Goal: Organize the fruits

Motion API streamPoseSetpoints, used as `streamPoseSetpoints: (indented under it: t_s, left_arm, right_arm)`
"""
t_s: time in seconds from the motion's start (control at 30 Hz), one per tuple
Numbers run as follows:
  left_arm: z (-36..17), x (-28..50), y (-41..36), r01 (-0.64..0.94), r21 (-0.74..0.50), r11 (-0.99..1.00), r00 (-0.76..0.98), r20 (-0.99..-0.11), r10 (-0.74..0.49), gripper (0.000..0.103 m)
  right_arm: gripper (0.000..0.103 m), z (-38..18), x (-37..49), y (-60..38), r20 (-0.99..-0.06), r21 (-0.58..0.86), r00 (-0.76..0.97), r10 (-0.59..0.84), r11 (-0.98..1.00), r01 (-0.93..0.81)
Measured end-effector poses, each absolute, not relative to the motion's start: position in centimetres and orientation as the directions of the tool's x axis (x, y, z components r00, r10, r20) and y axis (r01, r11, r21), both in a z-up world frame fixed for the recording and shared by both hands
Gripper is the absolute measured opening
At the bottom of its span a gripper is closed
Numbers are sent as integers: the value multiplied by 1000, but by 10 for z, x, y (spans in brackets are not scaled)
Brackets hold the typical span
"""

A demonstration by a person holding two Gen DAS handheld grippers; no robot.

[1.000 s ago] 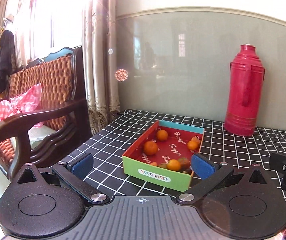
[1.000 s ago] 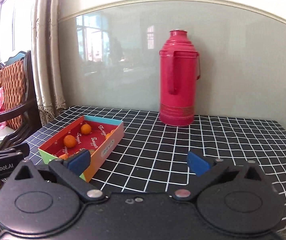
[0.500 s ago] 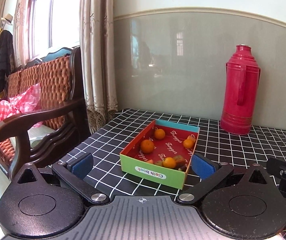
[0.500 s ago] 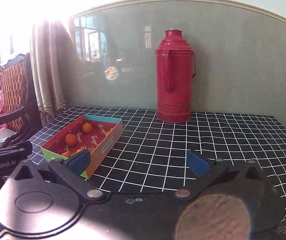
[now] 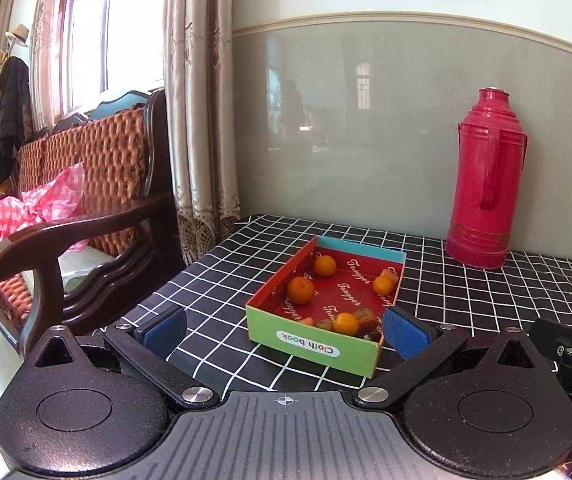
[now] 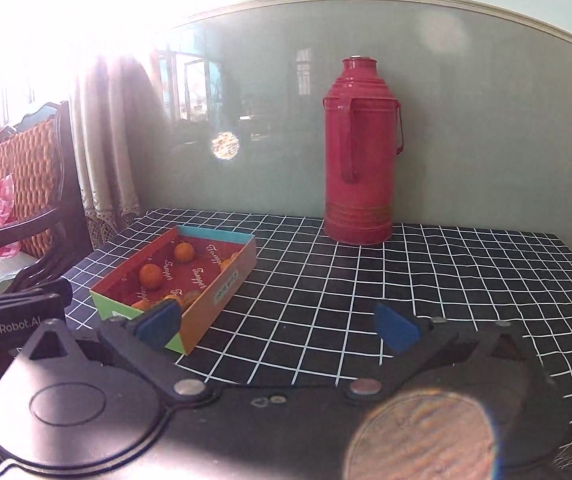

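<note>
Ahead of left tongs (image 5: 286, 332): open box (image 5: 314, 345) of oranges (image 5: 301, 290), nothing above it.
Ahead of right tongs (image 6: 277, 326): bare checked tabletop (image 6: 426, 276).
Far ahead of right tongs: red thermos (image 6: 360, 152) stands against the wall.
Left of left tongs: wooden sofa (image 5: 85, 216) just beside the tabletop edge.

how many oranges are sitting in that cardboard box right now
4 oranges in the box: far-left orange, left-middle orange, right-wall orange, near-end orange among darker pieces. More may hide behind the near wall.
</note>
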State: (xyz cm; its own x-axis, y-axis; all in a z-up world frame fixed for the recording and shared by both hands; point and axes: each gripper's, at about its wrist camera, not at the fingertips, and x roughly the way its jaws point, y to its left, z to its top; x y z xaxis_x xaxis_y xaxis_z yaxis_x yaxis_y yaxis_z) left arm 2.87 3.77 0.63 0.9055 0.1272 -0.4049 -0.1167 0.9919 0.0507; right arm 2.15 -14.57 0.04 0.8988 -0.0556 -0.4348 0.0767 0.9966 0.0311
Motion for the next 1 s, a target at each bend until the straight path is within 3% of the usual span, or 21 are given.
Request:
streamPoseSetpoints:
  t_s: [1.0]
  left_arm:
    - [2, 34, 30, -70, 74, 995, 900, -426, 94, 103]
  right_arm:
    - [97, -4, 23, -138, -442, 21, 896, -52, 997, 68]
